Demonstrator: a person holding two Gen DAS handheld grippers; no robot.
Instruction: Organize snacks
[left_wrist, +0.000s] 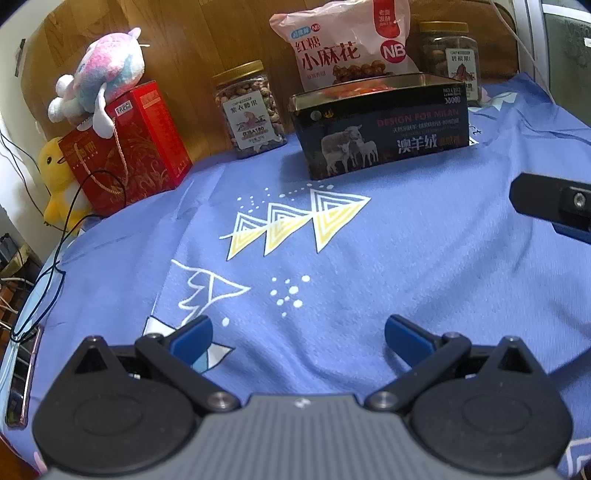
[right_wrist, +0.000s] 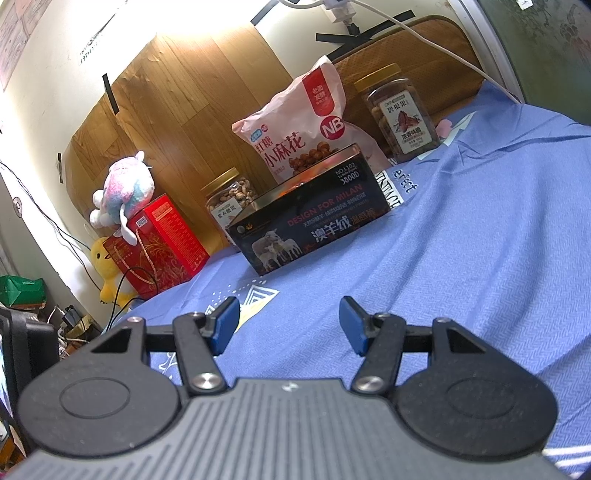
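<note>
Looking at the setup, both claws were just hanging over the blue cloth (left_wrist: 406, 236) on the tabletop with nothing in them: the left claw (left_wrist: 298, 334) spread wide, the right claw (right_wrist: 289, 325) about half open. The snacks were all lined up at the back: a pink bag of twisted dough snacks (left_wrist: 347, 44) leaning up behind an open dark tin box (left_wrist: 380, 129), a gold-lidded jar of cashews (left_wrist: 251, 107) to the left of it, and a jar of pecans (right_wrist: 400, 110) off to the right. My guess is the bag would be light but crinkly and squishy, contents probably brittle, so I'd pinch it by the top seal. The jars look like stiff, smooth plastic, a bit heavy and maybe slippery, so grabbing around the body under the lid seemed safest.
</note>
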